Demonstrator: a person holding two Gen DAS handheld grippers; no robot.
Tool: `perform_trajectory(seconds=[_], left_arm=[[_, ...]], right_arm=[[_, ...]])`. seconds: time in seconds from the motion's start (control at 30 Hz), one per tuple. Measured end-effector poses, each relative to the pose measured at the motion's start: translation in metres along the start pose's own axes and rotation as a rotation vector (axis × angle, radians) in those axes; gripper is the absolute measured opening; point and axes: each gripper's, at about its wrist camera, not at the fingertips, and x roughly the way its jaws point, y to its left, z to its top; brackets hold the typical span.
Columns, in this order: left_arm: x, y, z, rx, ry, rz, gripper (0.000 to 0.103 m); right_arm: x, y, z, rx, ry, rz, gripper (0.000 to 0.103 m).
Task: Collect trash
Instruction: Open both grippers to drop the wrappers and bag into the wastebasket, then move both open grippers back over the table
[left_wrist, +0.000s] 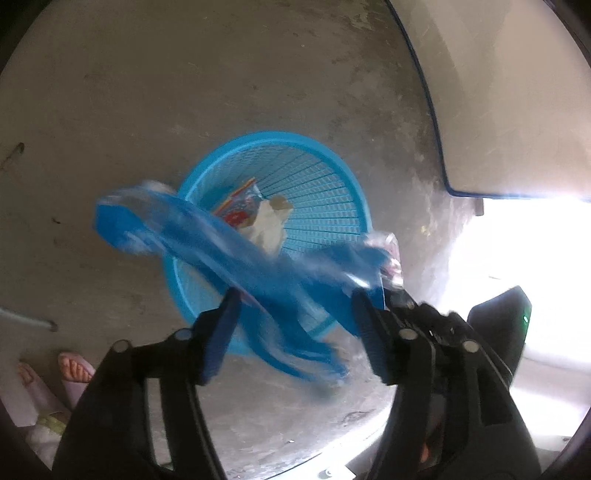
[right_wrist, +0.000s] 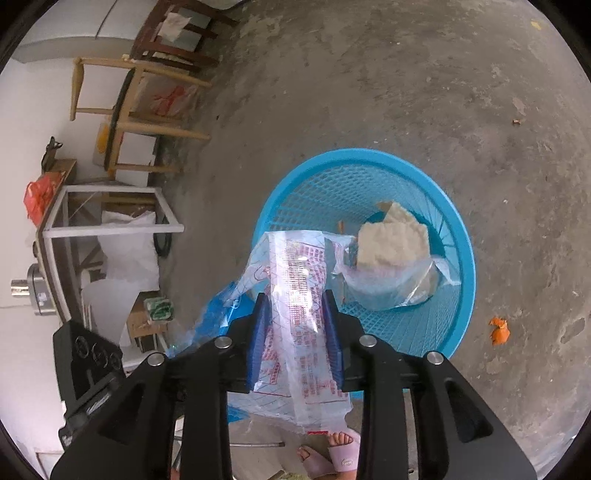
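Note:
A round blue mesh basket (left_wrist: 325, 173) stands on the concrete floor and holds a white crumpled wad (left_wrist: 271, 221) and a red-printed wrapper (left_wrist: 240, 206). A blurred blue and clear plastic wrapper (left_wrist: 236, 258) hangs in the air over the basket's near rim, between the spread fingers of my left gripper (left_wrist: 295, 325), which is open. In the right wrist view my right gripper (right_wrist: 295, 332) is shut on a clear wrapper with red print (right_wrist: 295, 280), held above the basket's (right_wrist: 458, 236) near rim. The white wad (right_wrist: 391, 236) and a clear bag (right_wrist: 391, 288) lie inside.
An orange scrap (right_wrist: 499, 330) lies on the floor right of the basket. Wooden chairs (right_wrist: 147, 96), a white frame table (right_wrist: 110, 221) and boxes stand along the wall at left. The person's feet in pink slippers (right_wrist: 332, 454) are just below the grippers. A blue-edged mat (left_wrist: 498, 110) lies beyond the basket.

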Motion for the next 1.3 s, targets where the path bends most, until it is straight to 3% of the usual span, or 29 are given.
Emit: perform_trajectory(seconds=[0.07,0.13,0.3,0.57,0.83,0.97,1.1,1.2,1.3], left_arm=[[0.0,-0.002,0.0,-0.002,0.008,-0.015,0.068],[-0.002,-0.003,-0.001,-0.016,0.009,-0.043,0.071],[-0.008,-0.007,-0.004,-0.003,0.016,-0.09,0.074],[-0.033,-0.019,-0.014,0.036,0.037,-0.155,0.076],[-0.087,-0.047,-0.026,0.087,-0.025,-0.214,0.077],[-0.139,-0.06,-0.051,0.191,-0.042,-0.188,0.077],[-0.213,-0.066,-0.087,0.307,-0.112,-0.151,0.077],[-0.286,-0.056,-0.127,0.385,-0.207,-0.121,0.077],[-0.362,-0.027,-0.173,0.405,-0.34,-0.09,0.079]], right_arm=[[0.003,-0.003,0.004,0.019,-0.006,-0.001,0.038],[0.002,-0.007,0.007,0.04,-0.025,0.009,0.052],[0.0,-0.013,0.008,0.068,-0.053,0.016,0.063],[-0.036,-0.022,0.004,0.115,-0.18,0.055,0.065],[-0.093,-0.022,-0.003,0.079,-0.318,0.054,0.065],[-0.123,-0.026,-0.012,0.056,-0.36,0.031,0.065],[-0.16,-0.032,-0.031,0.012,-0.392,0.023,0.065],[-0.189,-0.022,-0.056,-0.098,-0.403,-0.044,0.065],[-0.211,-0.006,-0.085,-0.219,-0.405,-0.074,0.076]])
